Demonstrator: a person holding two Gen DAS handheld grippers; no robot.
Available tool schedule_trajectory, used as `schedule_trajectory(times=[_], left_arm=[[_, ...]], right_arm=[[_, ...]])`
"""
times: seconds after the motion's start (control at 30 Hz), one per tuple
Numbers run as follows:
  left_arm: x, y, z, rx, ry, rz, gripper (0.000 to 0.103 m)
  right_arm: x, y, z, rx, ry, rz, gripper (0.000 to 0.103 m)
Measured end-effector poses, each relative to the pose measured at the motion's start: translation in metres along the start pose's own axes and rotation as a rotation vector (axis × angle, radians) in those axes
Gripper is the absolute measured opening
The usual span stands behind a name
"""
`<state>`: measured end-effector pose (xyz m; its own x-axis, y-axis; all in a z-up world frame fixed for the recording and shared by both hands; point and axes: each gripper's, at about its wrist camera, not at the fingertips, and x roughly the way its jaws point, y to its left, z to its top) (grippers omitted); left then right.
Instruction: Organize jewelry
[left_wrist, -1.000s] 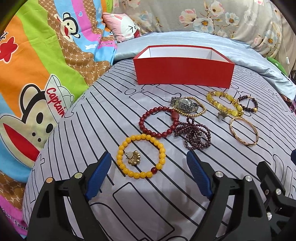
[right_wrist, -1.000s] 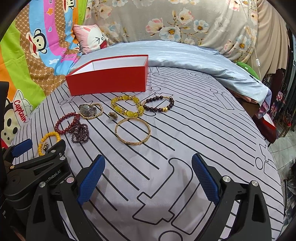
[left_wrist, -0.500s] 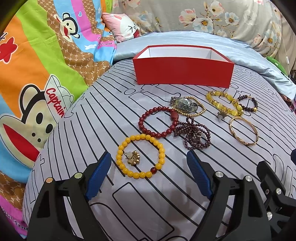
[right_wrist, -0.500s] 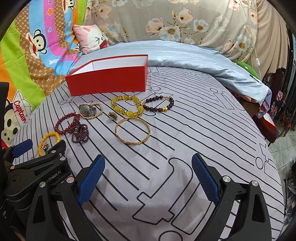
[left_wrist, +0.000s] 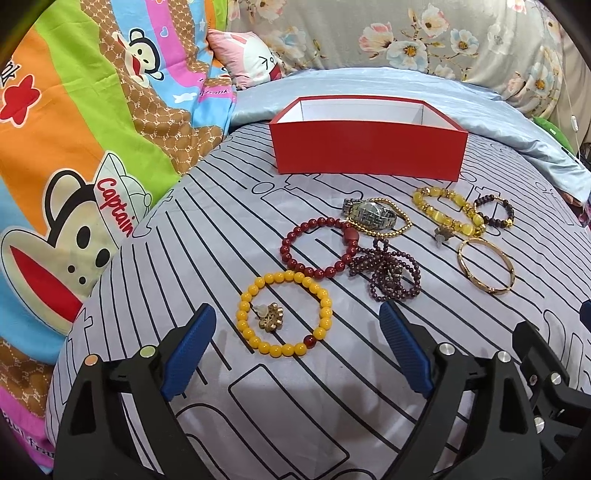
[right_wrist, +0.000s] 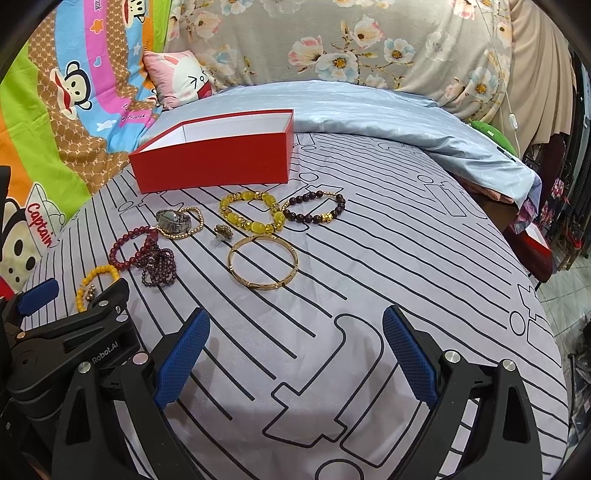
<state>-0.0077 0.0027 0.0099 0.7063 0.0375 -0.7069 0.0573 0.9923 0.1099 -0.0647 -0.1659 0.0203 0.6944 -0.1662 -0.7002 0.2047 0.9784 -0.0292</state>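
Note:
An open red box (left_wrist: 367, 151) with a white inside stands at the back of the striped grey sheet (left_wrist: 207, 243). In front of it lie a yellow bead bracelet (left_wrist: 327, 314) ringing a small gold earring (left_wrist: 269, 317), a red bead bracelet (left_wrist: 291, 254), a dark garnet strand (left_wrist: 391, 273), a steel watch (left_wrist: 369, 214), an amber bracelet (left_wrist: 443, 216), a dark bead bracelet (right_wrist: 314, 218) and a gold bangle (right_wrist: 258, 284). My left gripper (left_wrist: 296, 308) hovers just short of the yellow bracelet, its jaws opening, nothing between them. My right gripper (right_wrist: 296, 312) is open and empty, short of the bangle.
A cartoon monkey blanket (left_wrist: 74, 155) rises on the left, with a pink pillow (left_wrist: 251, 62) and a pale blue quilt (right_wrist: 369, 118) behind the box. A second small earring (right_wrist: 222, 232) lies by the bangle. The bed drops off on the right (right_wrist: 546, 295).
The left gripper's jaws have spread slightly wider. Both hands and all the jewelry stay where they were.

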Motion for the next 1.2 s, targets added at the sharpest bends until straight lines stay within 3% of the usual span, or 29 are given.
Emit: schedule_trajectory(times=[0.6,0.77,0.87,1.2], left_arm=[[0.003,0.0,0.0,0.0,0.009,-0.015,0.086],[0.003,0.002,0.001,-0.01,0.006,-0.049,0.087],[-0.001,0.012,0.0,-0.059,-0.009,-0.074,0.095],[0.008,0.079,0.006,-0.182,0.008,-0.066,0.095]], right_arm=[[0.001,0.0,0.0,0.0,0.003,0.0,0.091],[0.003,-0.001,-0.001,0.009,0.009,0.005,0.091],[0.004,-0.002,-0.001,0.014,0.014,0.009,0.091],[0.01,-0.003,-0.001,0.025,0.05,0.025,0.091]])
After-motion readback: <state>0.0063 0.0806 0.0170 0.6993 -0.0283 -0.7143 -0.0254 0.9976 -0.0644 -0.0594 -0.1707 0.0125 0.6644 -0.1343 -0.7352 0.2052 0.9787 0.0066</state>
